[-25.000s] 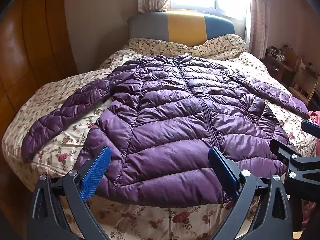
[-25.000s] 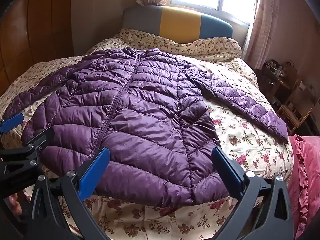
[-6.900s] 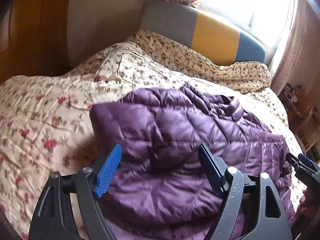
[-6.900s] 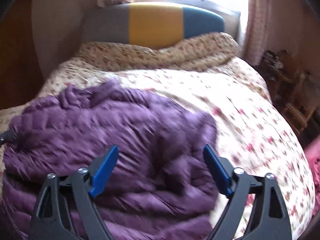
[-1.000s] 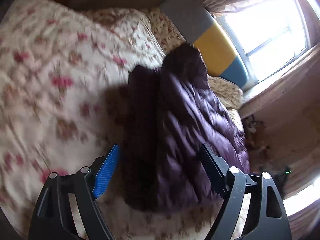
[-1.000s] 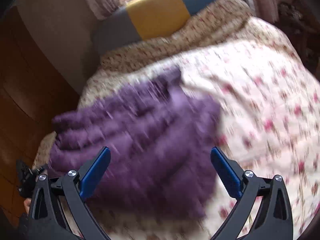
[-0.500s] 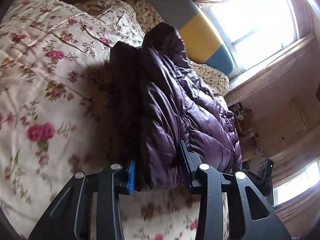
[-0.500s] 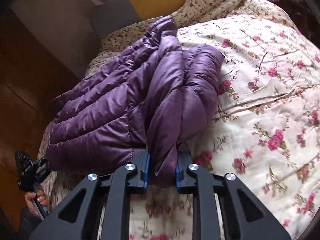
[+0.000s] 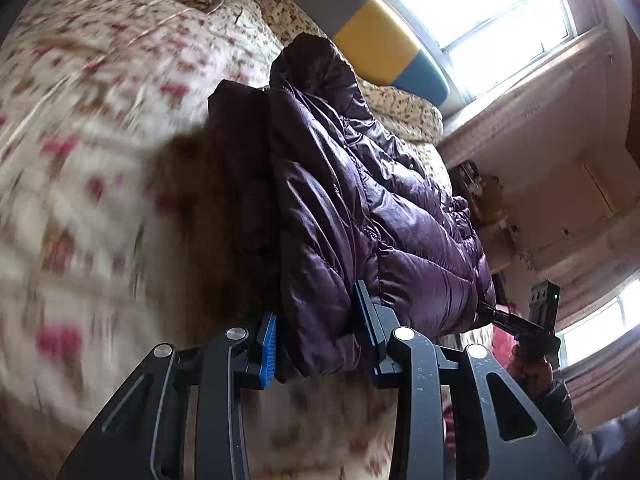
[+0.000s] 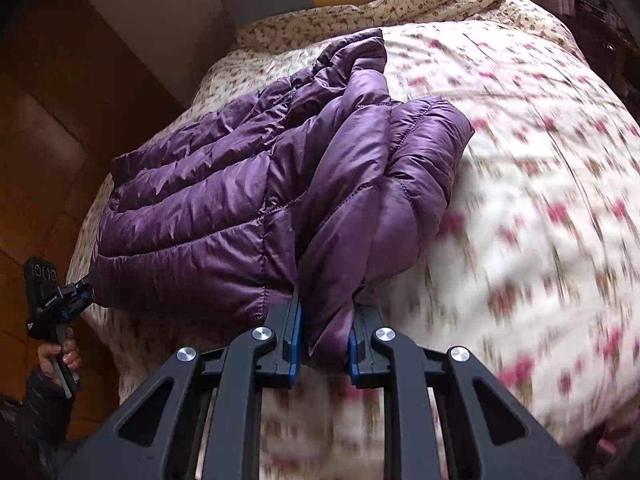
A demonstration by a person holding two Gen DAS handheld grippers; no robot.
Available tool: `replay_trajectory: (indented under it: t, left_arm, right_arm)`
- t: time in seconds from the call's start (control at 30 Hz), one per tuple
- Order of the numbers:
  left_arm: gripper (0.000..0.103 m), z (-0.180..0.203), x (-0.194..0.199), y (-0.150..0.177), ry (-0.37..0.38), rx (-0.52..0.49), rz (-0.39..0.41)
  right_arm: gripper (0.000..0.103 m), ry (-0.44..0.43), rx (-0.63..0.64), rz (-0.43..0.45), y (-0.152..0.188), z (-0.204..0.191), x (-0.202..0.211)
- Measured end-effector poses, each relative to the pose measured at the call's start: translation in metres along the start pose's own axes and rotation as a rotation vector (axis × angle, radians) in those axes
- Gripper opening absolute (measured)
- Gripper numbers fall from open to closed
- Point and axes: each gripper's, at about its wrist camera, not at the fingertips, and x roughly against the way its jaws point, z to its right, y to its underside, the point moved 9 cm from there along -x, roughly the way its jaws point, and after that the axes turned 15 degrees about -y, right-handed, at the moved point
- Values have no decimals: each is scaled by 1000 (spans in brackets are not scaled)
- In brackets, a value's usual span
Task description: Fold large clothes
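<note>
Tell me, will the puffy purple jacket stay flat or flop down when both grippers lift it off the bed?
Probably flop: the purple jacket already bunches between the right gripper pads. Likely light, since the left gripper holds a thick fold by one edge. Its shiny fabric may be slippery.

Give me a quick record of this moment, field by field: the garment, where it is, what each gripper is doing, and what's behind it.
garment: purple puffer jacket, folded into a thick bundle
surface: bed with floral quilt
left gripper: jaws have just been closing, now clamped on one end of the bundle
right gripper: jaws have just been closing, now clamped on the other end
background: grey, yellow and blue headboard below a bright window
</note>
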Motion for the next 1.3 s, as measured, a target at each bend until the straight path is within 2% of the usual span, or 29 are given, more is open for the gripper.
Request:
replay_trajectory:
  t: [0.07, 0.13, 0.17, 0.2, 0.23, 0.3, 0.4, 0.57, 0.7, 0.87, 0.9, 0.93, 0.97, 1.0, 1.03, 1.07, 1.1, 1.3]
  left_arm:
    - [34, -1, 9, 17, -7, -1, -8]
    - [37, -4, 15, 25, -27, -1, -12]
    - [43, -7, 19, 26, -43, 9, -8]
    - [58, -9, 25, 23, -52, 14, 7]
    - [65, -11, 31, 16, -60, 15, 31]
    - [65, -14, 36, 2, -69, 15, 64]
    - [65, -18, 34, -29, -103, 17, 102]
    - [68, -11, 10, -77, -135, 12, 110]
    - [68, -2, -6, -107, -140, 13, 111]
    - [67, 1, -44, -134, -141, 60, 39]
    - [59, 0, -50, -137, -152, 72, 26]
    - [46, 2, -56, -139, -155, 67, 13]
    - [40, 3, -59, -139, -170, 58, 12]
    - [27, 4, -61, -140, -196, 43, 17]
    - [16, 6, -63, -140, -204, 31, 18]
    - [13, 8, -63, -141, -225, 12, 28]
    - [10, 8, -62, -142, -247, -4, 42]
    - [9, 18, -44, -152, -307, -61, 138]
  right_arm:
    - [16, -6, -7, -9, 1, 0, 0]
    - [28, -7, -17, -20, -2, 2, 3]
    - [40, -6, -26, -17, -7, 3, 5]
    - [46, -5, -32, -10, -13, 6, 10]
    - [48, 10, -29, 2, -17, 7, 17]
    - [58, 37, -23, 35, -28, 9, 30]
    - [64, 78, -6, 104, -57, 11, 43]
    - [66, 108, -2, 158, -106, 15, 25]
    - [65, 127, -19, 178, -150, 20, -11]
    - [65, 160, -61, 155, -183, 34, -54]
    - [60, 166, -66, 140, -187, 36, -63]
    - [55, 169, -66, 132, -189, 37, -68]
    - [41, 169, -62, 122, -189, 37, -73]
    - [29, 168, -47, 114, -191, 35, -76]
    - [24, 171, -33, 115, -191, 33, -77]
    - [16, 178, -14, 119, -192, 31, -75]
    - [12, 186, 4, 129, -193, 29, -72]
    - [8, 201, 88, 240, -206, 2, -48]
